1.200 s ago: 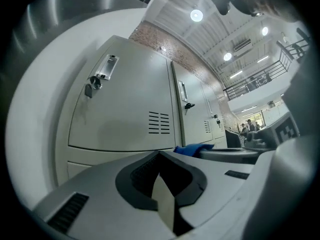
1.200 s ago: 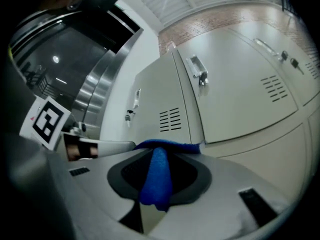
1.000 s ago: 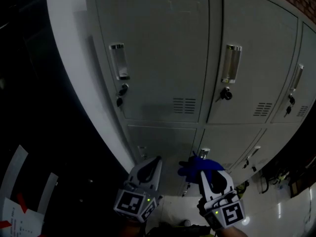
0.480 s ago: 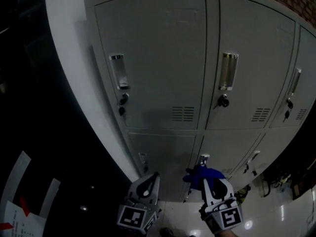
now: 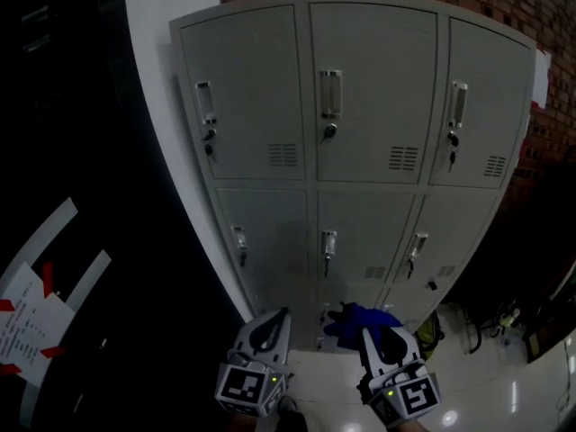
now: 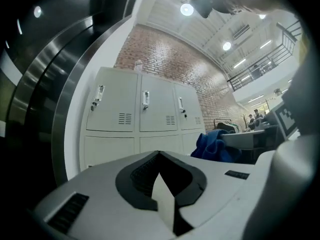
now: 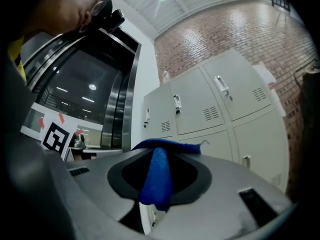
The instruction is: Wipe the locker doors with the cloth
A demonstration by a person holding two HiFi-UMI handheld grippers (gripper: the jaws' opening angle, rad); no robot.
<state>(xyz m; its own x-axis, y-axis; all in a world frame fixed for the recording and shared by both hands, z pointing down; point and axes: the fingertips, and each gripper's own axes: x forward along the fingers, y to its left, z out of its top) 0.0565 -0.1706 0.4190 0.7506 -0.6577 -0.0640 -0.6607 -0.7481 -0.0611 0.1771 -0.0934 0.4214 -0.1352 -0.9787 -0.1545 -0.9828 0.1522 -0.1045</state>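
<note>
Head view: you face a bank of grey lockers (image 5: 373, 79), three columns wide. Each door carries a recessed handle, a lock below it and a small vent. The bank stands against a red brick wall (image 5: 504, 7), with a white pillar (image 5: 162, 79) at its left edge and a glossy pale floor (image 5: 504, 394) below it.

Your two grippers sit side by side at the bottom of the view, both pointing toward the lower doors. Your left gripper (image 5: 274, 320) has its jaws brought together, and the left gripper view shows nothing between them. Your right gripper (image 5: 382, 336) is clamped on the blue cloth (image 5: 360, 318).

Right gripper view: a fold of the cloth (image 7: 156, 179) hangs down through the closed jaws, and the rest is bunched over their tips. The locker doors (image 7: 200, 109) stand well ahead of it, so the cloth is not against any door.

Left gripper view: the same cloth (image 6: 215, 144) shows as a blue bundle to the right, just beside your left gripper, with the lockers (image 6: 120, 104) and the brick wall beyond.

At the far left of the head view, a white sheet with red marks (image 5: 31, 318) lies in the dark area beside the pillar.
</note>
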